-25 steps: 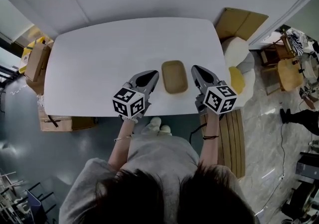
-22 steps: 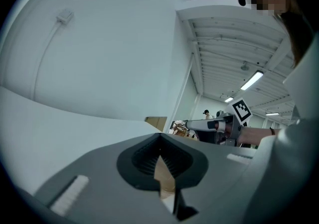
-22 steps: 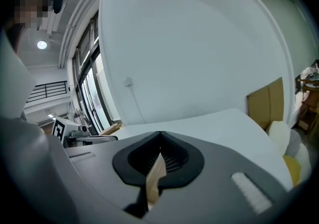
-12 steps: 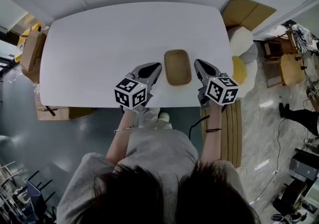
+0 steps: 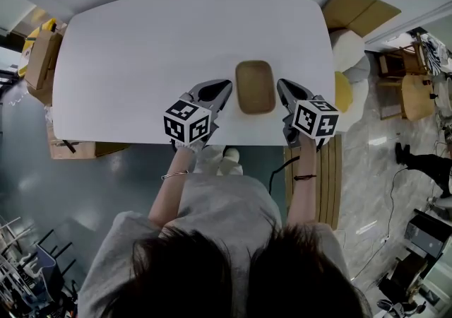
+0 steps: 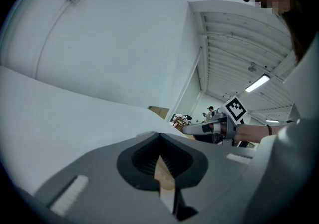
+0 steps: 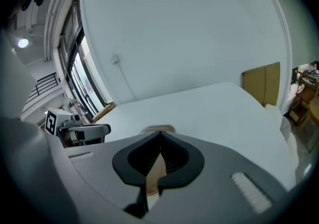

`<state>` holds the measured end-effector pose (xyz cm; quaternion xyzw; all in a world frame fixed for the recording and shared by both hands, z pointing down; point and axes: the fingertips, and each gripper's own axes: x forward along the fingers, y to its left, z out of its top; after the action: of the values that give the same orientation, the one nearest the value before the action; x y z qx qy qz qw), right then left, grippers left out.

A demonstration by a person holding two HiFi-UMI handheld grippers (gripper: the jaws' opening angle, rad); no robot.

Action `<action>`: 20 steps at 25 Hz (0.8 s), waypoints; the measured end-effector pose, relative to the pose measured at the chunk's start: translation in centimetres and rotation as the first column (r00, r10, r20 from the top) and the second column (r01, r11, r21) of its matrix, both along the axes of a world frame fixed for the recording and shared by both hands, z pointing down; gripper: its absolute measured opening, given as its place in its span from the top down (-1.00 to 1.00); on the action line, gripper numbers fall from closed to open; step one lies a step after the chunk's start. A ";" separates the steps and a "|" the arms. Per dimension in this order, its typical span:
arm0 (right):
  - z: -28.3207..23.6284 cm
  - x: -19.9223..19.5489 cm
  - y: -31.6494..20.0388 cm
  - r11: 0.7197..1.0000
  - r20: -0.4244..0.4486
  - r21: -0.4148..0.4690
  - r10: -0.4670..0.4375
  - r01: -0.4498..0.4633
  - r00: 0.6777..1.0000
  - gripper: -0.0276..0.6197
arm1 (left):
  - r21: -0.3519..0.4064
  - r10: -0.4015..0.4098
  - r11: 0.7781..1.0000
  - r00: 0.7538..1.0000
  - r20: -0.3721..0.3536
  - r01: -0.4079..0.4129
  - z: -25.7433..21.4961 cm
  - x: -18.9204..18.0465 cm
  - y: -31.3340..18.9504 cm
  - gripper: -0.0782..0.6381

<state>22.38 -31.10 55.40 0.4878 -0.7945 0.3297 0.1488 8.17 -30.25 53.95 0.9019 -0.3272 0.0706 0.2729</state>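
- Your left hand-held gripper [image 5: 226, 86] hovers at the lower middle of the head view, just beside the left edge of the brown tray [image 5: 255, 87]. Its jaws are pressed together with nothing between them.
- Your right hand-held gripper [image 5: 281, 85] mirrors it just beside the tray's right edge, with its jaws likewise closed and empty.
- Both tips angle inward, so the tray sits bracketed between them. I cannot tell whether either tip touches it.
- The tray lies flat on the white counter [image 5: 141, 41], close to the counter's lower edge in the frame. That spot seems to keep it within easy reach of both your arms.
- Off the counter, cardboard boxes [image 5: 41, 62] stand at the left of the frame and a white cushion [image 5: 349, 51] sits at the upper right.
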 end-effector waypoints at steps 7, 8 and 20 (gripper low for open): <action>1.8 0.1 0.0 0.999 -0.031 -0.046 -0.019 0.017 0.999 0.87 | -0.025 -0.009 1.000 1.000 -0.004 0.009 1.2 0.2 -0.1 0.81; 2.1 0.1 0.0 0.998 -0.035 -0.054 -0.020 0.018 0.999 0.87 | -0.027 -0.010 1.000 1.000 -0.005 0.010 1.3 0.2 -0.1 0.81; 4.4 0.2 0.2 0.987 -0.078 -0.162 -0.037 0.024 0.996 0.67 | -0.051 -0.018 0.999 1.000 -0.009 0.017 2.3 0.3 0.3 0.81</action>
<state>22.59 -30.93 59.80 0.4749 -0.7660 0.3705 0.2245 8.47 -29.94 56.27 0.8921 -0.3318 0.0725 0.2981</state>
